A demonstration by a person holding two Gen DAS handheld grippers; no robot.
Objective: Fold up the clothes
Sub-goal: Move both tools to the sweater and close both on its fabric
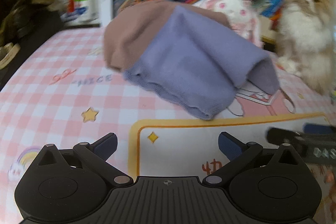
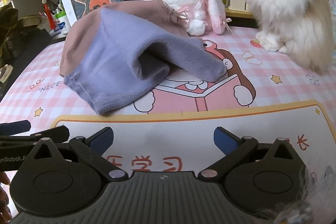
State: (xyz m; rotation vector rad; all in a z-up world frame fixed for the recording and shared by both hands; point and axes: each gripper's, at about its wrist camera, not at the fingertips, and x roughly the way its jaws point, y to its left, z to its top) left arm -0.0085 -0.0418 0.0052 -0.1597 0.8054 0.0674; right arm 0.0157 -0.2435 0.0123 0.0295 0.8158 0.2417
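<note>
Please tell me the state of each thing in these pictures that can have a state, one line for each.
Left gripper: open, holds nothing, above the mat.
Right gripper: open, holds nothing.
Purple and brown garment: bunched in a loose heap on the mat, not folded flat.
Plush rabbit: upright behind the garment.
Fluffy cat: sitting upright on the mat.
Desk mat: lying flat.
</note>
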